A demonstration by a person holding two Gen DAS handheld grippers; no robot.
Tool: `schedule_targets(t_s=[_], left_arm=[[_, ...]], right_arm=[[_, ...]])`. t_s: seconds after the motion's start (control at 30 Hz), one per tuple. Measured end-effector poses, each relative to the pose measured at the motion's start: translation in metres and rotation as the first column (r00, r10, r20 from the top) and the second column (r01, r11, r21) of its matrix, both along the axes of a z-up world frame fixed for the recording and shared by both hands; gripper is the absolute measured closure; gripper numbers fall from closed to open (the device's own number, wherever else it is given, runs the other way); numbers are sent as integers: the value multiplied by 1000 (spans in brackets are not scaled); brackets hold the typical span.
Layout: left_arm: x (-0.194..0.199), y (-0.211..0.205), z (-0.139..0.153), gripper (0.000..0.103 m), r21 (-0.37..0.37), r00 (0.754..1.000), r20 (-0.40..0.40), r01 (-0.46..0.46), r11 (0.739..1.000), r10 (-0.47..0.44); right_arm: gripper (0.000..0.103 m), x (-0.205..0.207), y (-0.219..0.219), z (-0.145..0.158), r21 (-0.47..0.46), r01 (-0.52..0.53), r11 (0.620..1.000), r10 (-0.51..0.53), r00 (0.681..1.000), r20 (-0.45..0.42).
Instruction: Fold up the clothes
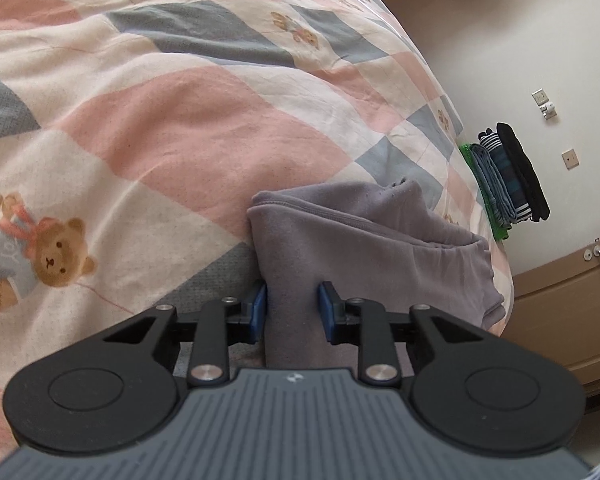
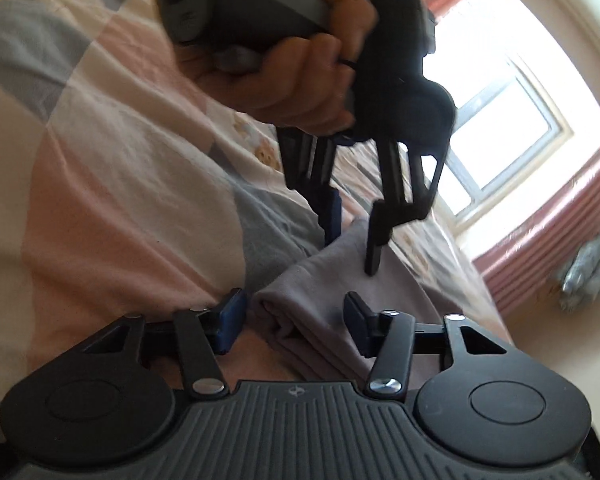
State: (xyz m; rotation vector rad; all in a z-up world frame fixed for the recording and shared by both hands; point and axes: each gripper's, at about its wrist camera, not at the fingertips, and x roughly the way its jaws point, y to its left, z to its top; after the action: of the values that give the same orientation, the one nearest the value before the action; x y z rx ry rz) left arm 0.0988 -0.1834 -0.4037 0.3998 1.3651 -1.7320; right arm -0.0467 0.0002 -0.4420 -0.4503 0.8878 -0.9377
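Mid-fold: my left tongs (image 1: 293, 306) clamped on the grey garment (image 1: 364, 236) near the bed (image 1: 180, 120) edge w/ the folded stack (image 1: 508, 178), right tongs (image 2: 296, 320) parted round its folded end, not pinching; next, I'd say, close right & carry the fold over.

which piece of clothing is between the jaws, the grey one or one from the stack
The grey-purple folded garment on the patchwork quilt; the left gripper has it between its jaws. The stack of folded clothes sits apart, untouched.
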Motion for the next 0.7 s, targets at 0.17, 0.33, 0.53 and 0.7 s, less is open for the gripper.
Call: schedule_targets(t_s=[0.17,0.33,0.53,0.7], left_arm=[[2,9,32,81,-58,999,-27,-30,998,28],[-22,16,83,81,-204,996,-92,-40,978,21],[-108,16,112,74,-338,994,-33,86,937,-103],[-191,13,70,75,-284,976,49,218,934,-213]], right_arm=[[92,-36,-27,35,165,23,986,-63,968,243],[91,-131,-77,89,463,-73,883,-282,705,650],[91,-283,-117,107,585,-41,810,-560,242,792],[91,-379,-121,69,696,66,715,-697,-20,717]])
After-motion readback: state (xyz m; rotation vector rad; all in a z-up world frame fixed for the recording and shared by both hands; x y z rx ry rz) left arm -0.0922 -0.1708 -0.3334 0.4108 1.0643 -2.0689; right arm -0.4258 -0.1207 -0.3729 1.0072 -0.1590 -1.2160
